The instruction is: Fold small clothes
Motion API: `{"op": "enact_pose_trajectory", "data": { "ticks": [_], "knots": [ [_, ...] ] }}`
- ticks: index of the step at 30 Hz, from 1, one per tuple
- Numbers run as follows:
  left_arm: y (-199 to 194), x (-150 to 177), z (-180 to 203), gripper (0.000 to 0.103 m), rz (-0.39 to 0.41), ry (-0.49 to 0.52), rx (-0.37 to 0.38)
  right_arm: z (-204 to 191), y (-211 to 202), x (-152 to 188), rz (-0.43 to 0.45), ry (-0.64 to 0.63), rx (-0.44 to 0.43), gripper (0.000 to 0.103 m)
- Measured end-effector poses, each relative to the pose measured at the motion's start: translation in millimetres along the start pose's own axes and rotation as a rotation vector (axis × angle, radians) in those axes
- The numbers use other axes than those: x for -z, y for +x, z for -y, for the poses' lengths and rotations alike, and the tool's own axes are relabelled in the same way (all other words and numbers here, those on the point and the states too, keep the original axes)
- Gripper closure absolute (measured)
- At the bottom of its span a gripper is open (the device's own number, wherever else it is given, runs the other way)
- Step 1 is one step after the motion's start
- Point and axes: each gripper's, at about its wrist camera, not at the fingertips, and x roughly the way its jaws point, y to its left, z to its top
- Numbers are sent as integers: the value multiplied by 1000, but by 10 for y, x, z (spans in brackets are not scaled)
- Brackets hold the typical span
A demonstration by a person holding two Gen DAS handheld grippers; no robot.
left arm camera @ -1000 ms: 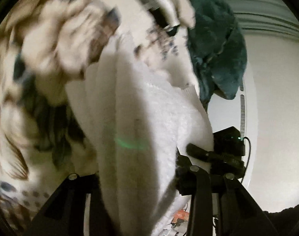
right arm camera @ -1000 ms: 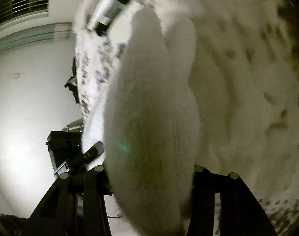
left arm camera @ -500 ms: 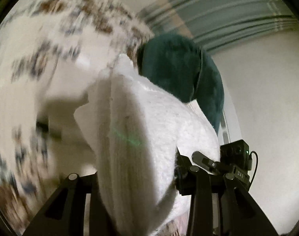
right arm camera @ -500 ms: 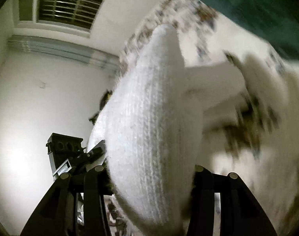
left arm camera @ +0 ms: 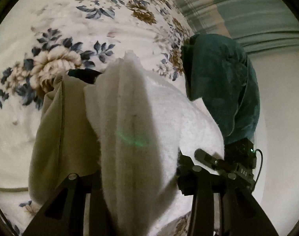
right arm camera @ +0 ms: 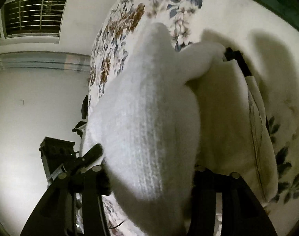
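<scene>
A white knitted garment (left arm camera: pixel 141 122) fills the middle of both wrist views and hangs bunched over the floral bed cover (left arm camera: pixel 70 29). My left gripper (left arm camera: pixel 137 192) is shut on its edge; the cloth hides the fingertips. My right gripper (right arm camera: pixel 149 186) is shut on the same white knit (right arm camera: pixel 145 118), fingertips hidden too. The right gripper body shows in the left wrist view (left arm camera: pixel 238 167), and the left gripper body shows in the right wrist view (right arm camera: pixel 70 157). A beige folded garment (left arm camera: pixel 51 137) lies just under and beside the white one, also seen in the right wrist view (right arm camera: pixel 238 118).
A dark teal garment (left arm camera: pixel 224 82) lies heaped on the bed beyond the white knit. A white wall (right arm camera: pixel 41 102) and a barred window (right arm camera: pixel 33 13) stand past the bed edge. Grey-green curtains (left arm camera: pixel 247 15) hang at the back.
Both grippers have swung with the white knit from close over the bed to farther back; the views have steadied and the beige garment and floral cover have come into sight.
</scene>
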Motion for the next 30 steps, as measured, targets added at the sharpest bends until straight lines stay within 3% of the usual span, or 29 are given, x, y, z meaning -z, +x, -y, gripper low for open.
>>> {"op": "enact_pose_trajectory", "data": {
  "ticks": [4, 6, 8, 10, 14, 21, 30],
  "knots": [
    [-164, 72, 112, 58, 12, 9, -75, -185, -65, -66, -36, -54, 178, 28],
    [-230, 47, 221, 43, 40, 44, -176, -325, -202, -1, -4, -112, 282, 26],
    [-287, 76, 340, 21, 81, 90, -297, -482, -411, 141, 52, -191, 415, 17],
    [-369, 160, 488, 16, 125, 143, -416, -650, -545, 262, 106, -266, 559, 5],
    [-436, 373, 680, 1, 172, 210, -560, -859, -647, 620, 186, -346, 740, 0],
    [-592, 824, 984, 1, 181, 261, -654, -1127, -1165, 1408, 262, -372, 860, 0],
    [-1106, 1478, 1627, 1, 214, 313, -700, -1623, -1950, 2248, 345, -425, 907, 0]
  ]
}}
